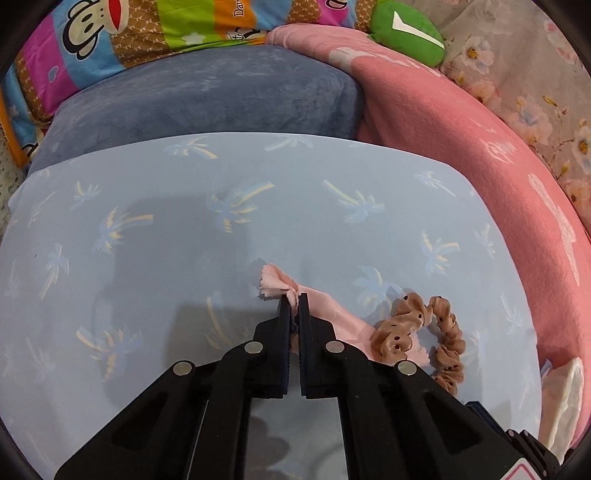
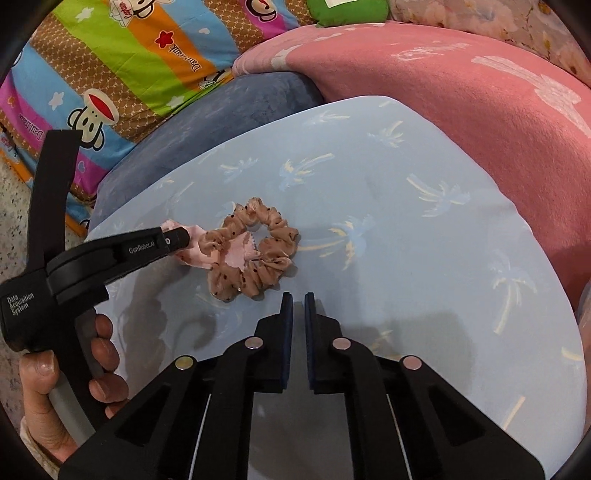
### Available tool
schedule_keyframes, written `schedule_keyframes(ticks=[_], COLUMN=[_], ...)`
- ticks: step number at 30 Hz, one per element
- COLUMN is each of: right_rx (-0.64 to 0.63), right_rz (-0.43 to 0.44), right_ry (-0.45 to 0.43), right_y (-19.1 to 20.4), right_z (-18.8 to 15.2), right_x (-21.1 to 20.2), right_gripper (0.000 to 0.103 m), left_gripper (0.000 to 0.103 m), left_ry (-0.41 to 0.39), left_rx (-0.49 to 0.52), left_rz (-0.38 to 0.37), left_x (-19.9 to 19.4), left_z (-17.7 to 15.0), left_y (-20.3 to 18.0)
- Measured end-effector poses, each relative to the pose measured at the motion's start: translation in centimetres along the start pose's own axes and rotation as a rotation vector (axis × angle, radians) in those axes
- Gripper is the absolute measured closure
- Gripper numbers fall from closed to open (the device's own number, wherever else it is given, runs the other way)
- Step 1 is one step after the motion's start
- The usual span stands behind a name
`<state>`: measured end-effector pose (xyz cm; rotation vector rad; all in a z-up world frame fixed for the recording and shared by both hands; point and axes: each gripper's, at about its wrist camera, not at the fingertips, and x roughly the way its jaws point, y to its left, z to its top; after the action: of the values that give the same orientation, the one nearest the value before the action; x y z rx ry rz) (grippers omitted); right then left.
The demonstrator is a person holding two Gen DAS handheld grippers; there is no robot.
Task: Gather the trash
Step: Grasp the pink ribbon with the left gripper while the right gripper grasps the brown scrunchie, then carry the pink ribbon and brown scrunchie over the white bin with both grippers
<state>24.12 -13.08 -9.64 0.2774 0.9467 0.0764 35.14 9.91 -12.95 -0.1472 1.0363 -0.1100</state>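
A small pink cloth scrap with a pinked edge lies on a light blue palm-print pillow. My left gripper is shut on it, and the cloth bunches out past the fingertips. A tan dotted scrunchie lies partly on the scrap's right end. The right wrist view shows the left gripper reaching in from the left onto the scrap, which shows through the ring of the scrunchie. My right gripper hangs just in front of the scrunchie, shut with nothing between its fingers.
A pink blanket rises along the pillow's right side and a blue-grey cushion lies behind it. Further back are a colourful monkey-print quilt and a green plush. A white crumpled piece sits at the far right. A hand grips the left tool.
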Motion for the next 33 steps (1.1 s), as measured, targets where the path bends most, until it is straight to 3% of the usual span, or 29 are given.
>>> schedule_keyframes(ticks=[7, 10, 17, 20, 26, 27, 33], right_rx=[0.003, -0.011, -0.023, -0.017, -0.038, -0.048, -0.022], right_rz=[0.0, -0.02, -0.026, -0.03, -0.025, -0.023, -0.008], right_ry=[-0.02, 0.009, 0.009, 0.015, 0.02, 0.024, -0.023], right_y=[0.8, 1.2, 1.2, 0.8, 0.9, 1.0, 0.5], right_z=[2.4, 3.0, 2.6, 2.7, 2.3, 2.1, 1.1], right_x=[0.5, 2.1, 2.7, 2.8, 2.6, 2.5, -0.4], right_gripper=[0.094, 0.093, 0.086, 0.078, 0.079, 0.088, 0.092], left_gripper=[0.102, 0.102, 0.102, 0.102, 0.102, 0.102, 0.102], left_ry=[-0.025, -0.025, -0.026, -0.028, -0.04, -0.041, -0.055], left_rx=[0.017, 0.016, 0.037, 0.039, 0.059, 0.06, 0.077], left_rz=[-0.002, -0.007, 0.001, -0.007, -0.01, -0.012, -0.025], left_x=[-1.5, -1.8, -1.7, -1.8, -2.4, -2.5, -4.2], left_z=[-0.8, -1.1, -1.6, -1.7, -2.1, -2.2, -2.7], left_y=[-0.5, -0.1, -0.3, -0.6, -1.3, -1.4, -2.2])
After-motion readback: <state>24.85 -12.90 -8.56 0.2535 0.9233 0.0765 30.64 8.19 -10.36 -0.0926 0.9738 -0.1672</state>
